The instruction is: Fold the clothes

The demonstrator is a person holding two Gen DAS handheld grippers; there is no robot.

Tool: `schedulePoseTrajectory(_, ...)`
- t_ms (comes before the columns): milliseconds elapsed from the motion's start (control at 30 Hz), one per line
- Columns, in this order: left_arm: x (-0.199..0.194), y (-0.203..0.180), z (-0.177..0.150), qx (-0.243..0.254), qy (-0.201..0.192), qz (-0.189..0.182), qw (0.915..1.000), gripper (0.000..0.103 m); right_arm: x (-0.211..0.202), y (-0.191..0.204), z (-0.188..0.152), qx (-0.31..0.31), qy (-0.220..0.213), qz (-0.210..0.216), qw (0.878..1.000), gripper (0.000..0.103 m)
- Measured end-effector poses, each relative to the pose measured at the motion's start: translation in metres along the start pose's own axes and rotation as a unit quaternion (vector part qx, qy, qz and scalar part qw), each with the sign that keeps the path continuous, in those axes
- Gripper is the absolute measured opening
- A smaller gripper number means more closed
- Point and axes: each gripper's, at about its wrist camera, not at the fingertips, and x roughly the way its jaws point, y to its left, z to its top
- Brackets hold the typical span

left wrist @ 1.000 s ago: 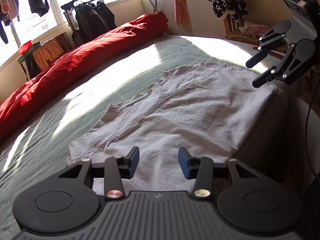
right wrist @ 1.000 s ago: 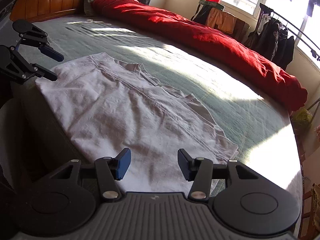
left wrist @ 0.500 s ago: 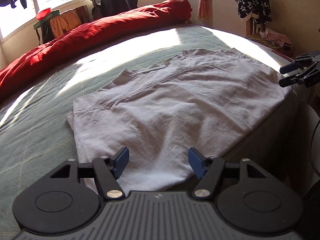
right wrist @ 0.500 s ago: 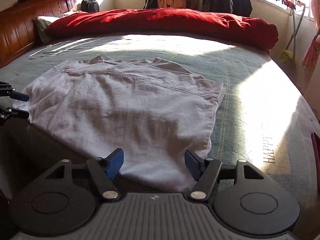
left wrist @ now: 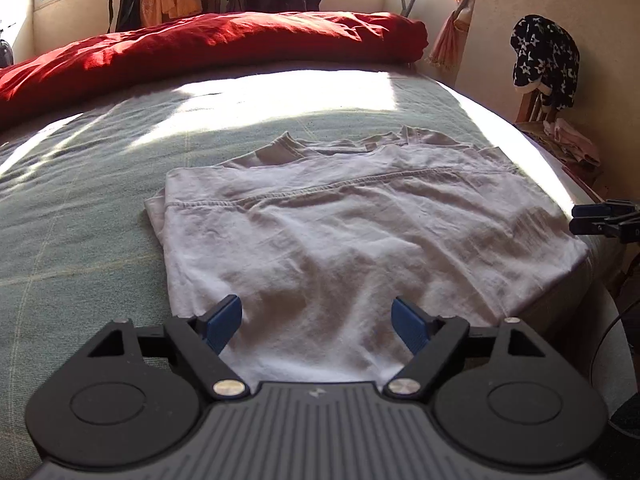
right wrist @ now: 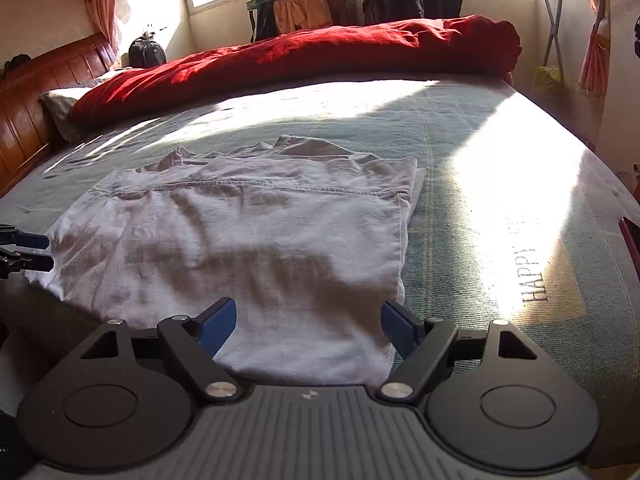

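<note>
Left wrist: creased white shirt (left wrist: 340, 240) on woven green bedspread (left wrist: 80, 200).

Folded white shirt (right wrist: 248, 240) lies flat on the green bedspread (right wrist: 480, 184); right gripper (right wrist: 306, 326) opening above its near edge; red duvet (right wrist: 320, 56) far.

shirts: 1 (left wrist: 360, 240) | tools: 2 (left wrist: 316, 320) (right wrist: 308, 322) | quilts: 1 (left wrist: 208, 48) | beds: 1 (left wrist: 80, 200)

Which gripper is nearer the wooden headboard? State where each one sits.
Left. The left gripper is over the near corner of the shirt on the headboard side; the right gripper is over the opposite near corner, farther away. Both jaws are opening, nothing between them.
</note>
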Motion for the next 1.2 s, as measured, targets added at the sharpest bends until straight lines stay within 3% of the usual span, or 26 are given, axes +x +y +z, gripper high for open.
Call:
schedulePoseTrajectory(167,0.021,0.02,0.011,-0.072,-0.014,-0.021,0.9971,0.085,0.021,0.011,0.018,0.012,-0.019,0.03,0.999,0.088)
schedulePoseTrajectory(267,0.029,0.038,0.001,-0.101,-0.002,0.014,0.9948,0.084,0.036,0.01,0.014,0.027,-0.01,0.018,0.999,0.088)
schedulePoseTrajectory(367,0.021,0.049,-0.011,-0.118,-0.017,0.002,0.9929,0.085,0.043,0.005,0.004,0.027,0.005,0.0,1.0,0.09)
schedulePoseTrajectory(467,0.014,0.05,-0.008,-0.119,-0.016,0.003,0.9927,0.085,0.044,0.002,-0.001,0.031,0.003,0.02,0.999,0.103)
schedulePoseTrajectory(667,0.021,0.046,0.013,-0.103,-0.016,-0.005,0.9945,0.089,0.052,0.008,-0.005,0.028,0.004,0.014,1.0,0.103)
schedulePoseTrajectory(867,0.039,0.049,0.005,-0.095,0.004,0.0,0.9954,0.089,0.055,0.011,-0.008,0.026,0.002,0.003,1.0,0.103)
schedulePoseTrajectory(1067,0.032,0.049,0.004,-0.087,0.007,-0.005,0.9961,0.091,0.062,0.035,-0.012,-0.059,0.018,-0.048,0.997,0.103)
schedulePoseTrajectory(1200,0.025,0.049,0.019,-0.093,0.006,-0.013,0.9956,0.091,0.056,0.027,0.002,-0.034,0.031,-0.032,0.998,0.103)
